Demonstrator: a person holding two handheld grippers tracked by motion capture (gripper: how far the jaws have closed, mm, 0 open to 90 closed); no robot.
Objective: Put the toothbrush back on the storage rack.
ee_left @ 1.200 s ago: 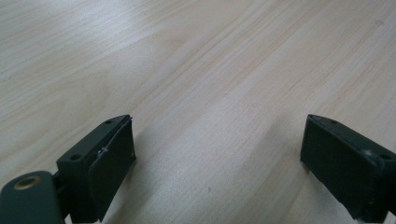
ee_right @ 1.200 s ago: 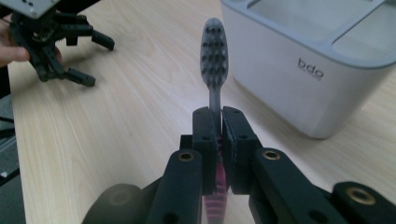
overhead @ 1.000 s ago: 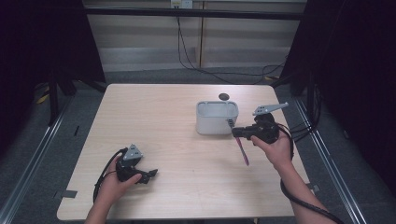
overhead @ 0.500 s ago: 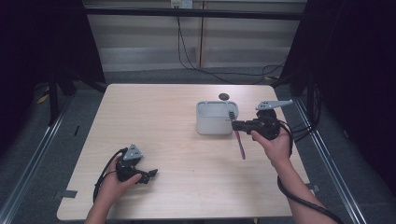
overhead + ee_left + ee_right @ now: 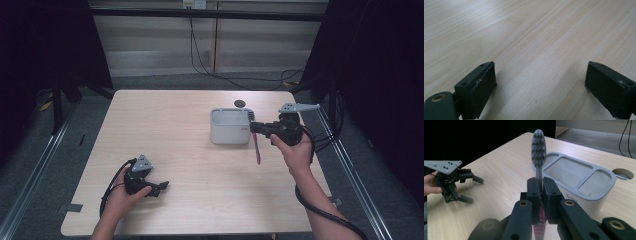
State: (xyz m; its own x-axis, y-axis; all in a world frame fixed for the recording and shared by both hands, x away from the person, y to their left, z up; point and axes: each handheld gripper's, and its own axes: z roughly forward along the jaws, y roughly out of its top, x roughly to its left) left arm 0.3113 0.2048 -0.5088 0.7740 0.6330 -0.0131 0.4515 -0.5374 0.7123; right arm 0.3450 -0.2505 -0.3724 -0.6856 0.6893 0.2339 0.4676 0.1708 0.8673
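The right gripper (image 5: 541,192) hides the toothbrush's (image 5: 538,147) middle, clamping it beside the holder (image 5: 584,187). The left gripper (image 5: 159,188) rests low, jaws wide apart.

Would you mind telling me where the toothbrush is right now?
The toothbrush is clamped in the right gripper, held above the table just right of the grey holder, its pink handle hanging down in the high view.

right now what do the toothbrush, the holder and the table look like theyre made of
Toothbrush: likely plastic, grey matte head with dark bristle tufts, pink translucent-looking handle below the jaws.
Holder: pale grey, smooth moulded walls and rounded compartments, probably plastic, though ceramic can't be ruled out.
Table: light wood grain, smooth with slight sheen, possibly laminate.
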